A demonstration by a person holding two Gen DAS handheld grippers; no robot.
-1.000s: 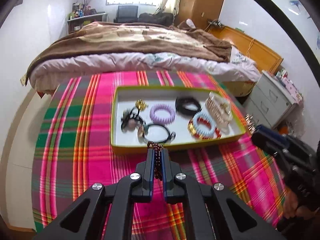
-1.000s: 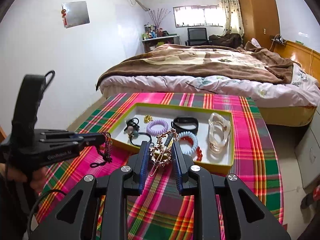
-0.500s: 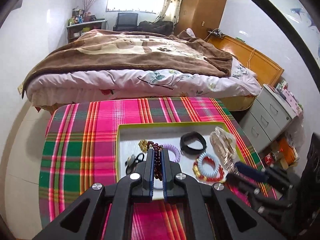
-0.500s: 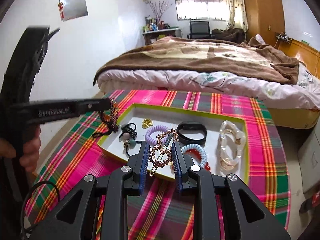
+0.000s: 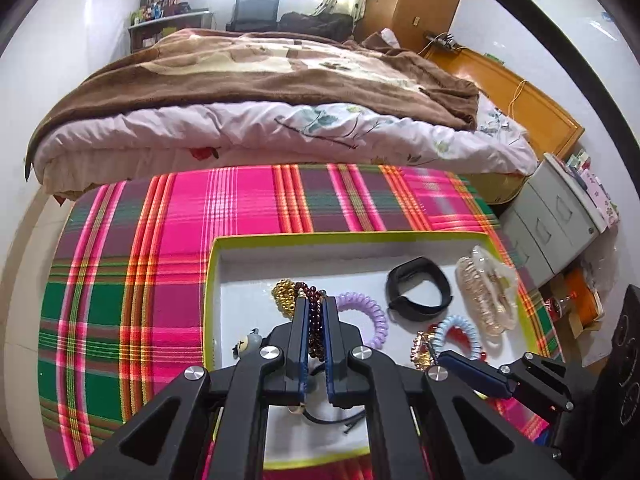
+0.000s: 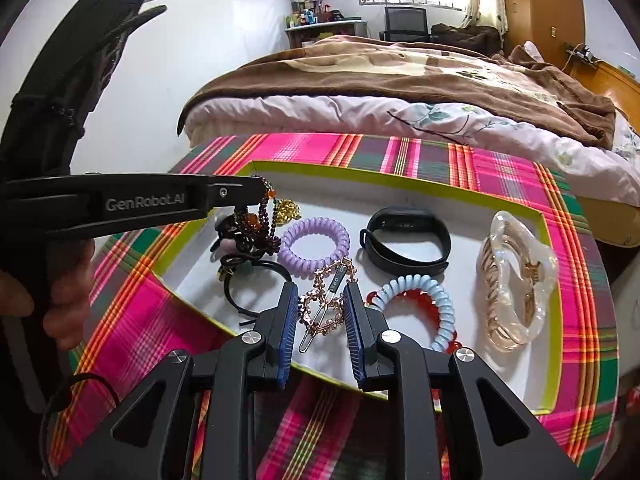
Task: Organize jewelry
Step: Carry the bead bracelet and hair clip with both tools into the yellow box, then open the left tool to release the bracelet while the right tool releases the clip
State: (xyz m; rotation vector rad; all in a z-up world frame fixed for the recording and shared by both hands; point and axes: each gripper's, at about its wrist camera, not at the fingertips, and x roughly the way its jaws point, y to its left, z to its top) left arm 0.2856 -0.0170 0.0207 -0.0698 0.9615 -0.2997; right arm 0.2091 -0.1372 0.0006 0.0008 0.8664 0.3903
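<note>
Jewelry lies spread in a shallow white tray with a yellow-green rim (image 6: pixel 404 184) that sits on a tabletop covered in pink, green and orange plaid cloth (image 6: pixel 500 168).

The left gripper (image 5: pixel 314 308) has its jaws pressed nearly together, pinching a dark red bead bracelet (image 5: pixel 314 320). From the right wrist view, the bracelet hangs from the gripper tip over the tray's far left corner, just above a gold bead cluster (image 6: pixel 289 209) and a black hair tie with charms (image 6: pixel 240 240).

The right gripper (image 6: pixel 323 300) pinches a rose-gold jewelled hair clip (image 6: pixel 326 300) between its blue pads, held over the near middle of the tray.

Other pieces rest on the tray floor: a lilac spiral hair tie (image 6: pixel 314 242) left of centre, a black fitness band (image 6: pixel 404 240) beside it, a pale blue spiral hair tie (image 6: pixel 436 304) lying over a red bead bracelet (image 6: pixel 416 294) near the front, and a large clear claw clip (image 6: pixel 516 280) at the right end.

A person's hand (image 6: pixel 60 300) grips the left gripper's handle at the left edge. Beyond the tabletop stands a bed with a brown blanket (image 6: pixel 400 68).
</note>
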